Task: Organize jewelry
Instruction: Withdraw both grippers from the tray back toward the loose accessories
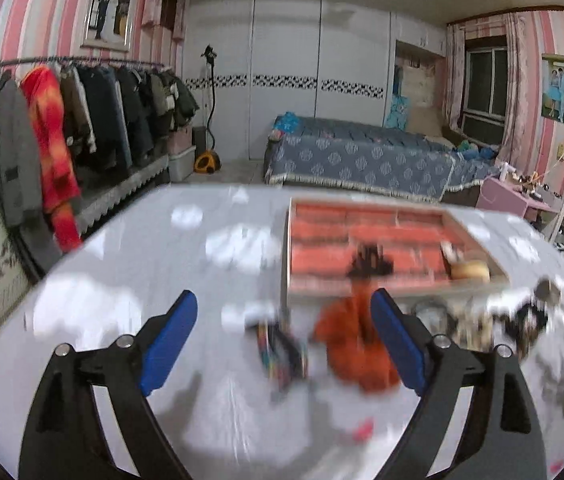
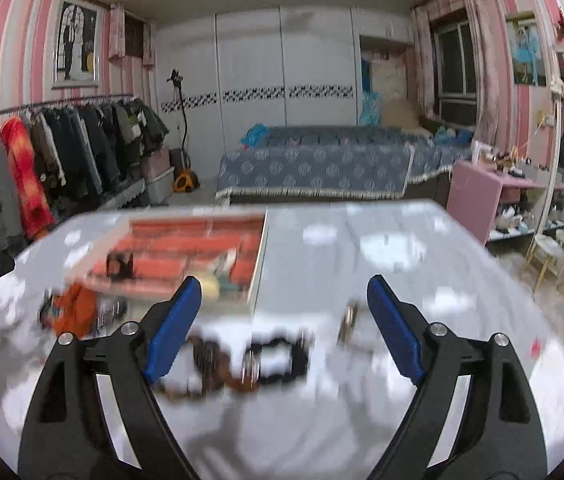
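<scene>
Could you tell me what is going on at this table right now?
A person is sorting jewelry with a handheld gripper in each hand. Both the left gripper and the right gripper are open and hold nothing. A tray with orange-red compartments sits on the white table and already holds a few pieces. An orange item lies in front of the tray, between the left gripper's fingers, and a dark bracelet lies loose before the right gripper. The pictures are blurred, so finer detail is unclear.

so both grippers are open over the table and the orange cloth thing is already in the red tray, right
Not quite. In the left wrist view the orange cloth piece lies on the table in front of the red tray, not in it. Both the left gripper and right gripper are open.
</scene>
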`<action>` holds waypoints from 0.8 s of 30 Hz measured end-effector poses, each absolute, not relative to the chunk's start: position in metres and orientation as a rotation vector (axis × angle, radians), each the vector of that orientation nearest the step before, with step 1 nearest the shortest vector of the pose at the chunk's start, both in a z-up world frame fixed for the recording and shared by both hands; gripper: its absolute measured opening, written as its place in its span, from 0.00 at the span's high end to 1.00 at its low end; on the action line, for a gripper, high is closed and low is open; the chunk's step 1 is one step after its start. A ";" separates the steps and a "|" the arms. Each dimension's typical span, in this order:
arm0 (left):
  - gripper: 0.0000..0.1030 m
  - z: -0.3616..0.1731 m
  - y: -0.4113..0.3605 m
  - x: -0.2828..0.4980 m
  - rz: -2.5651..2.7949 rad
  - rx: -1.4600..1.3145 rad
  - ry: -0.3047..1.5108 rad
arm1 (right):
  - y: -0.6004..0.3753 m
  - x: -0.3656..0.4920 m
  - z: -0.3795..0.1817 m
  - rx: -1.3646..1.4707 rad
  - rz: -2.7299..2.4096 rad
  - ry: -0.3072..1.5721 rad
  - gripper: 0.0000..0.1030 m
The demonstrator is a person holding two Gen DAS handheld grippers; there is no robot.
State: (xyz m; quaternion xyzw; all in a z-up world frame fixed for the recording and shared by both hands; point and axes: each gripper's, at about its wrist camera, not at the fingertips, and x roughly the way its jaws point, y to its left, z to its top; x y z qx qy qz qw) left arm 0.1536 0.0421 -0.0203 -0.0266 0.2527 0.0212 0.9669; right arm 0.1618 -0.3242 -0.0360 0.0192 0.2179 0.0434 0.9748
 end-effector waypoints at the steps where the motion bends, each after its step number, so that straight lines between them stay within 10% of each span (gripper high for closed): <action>1: 0.16 -0.033 0.037 0.140 0.052 -0.048 0.514 | -0.322 0.153 -0.048 0.025 0.080 0.453 0.19; 24: 0.11 -0.044 0.024 0.116 0.101 0.045 0.452 | -0.309 0.128 -0.075 -0.024 0.057 0.469 0.15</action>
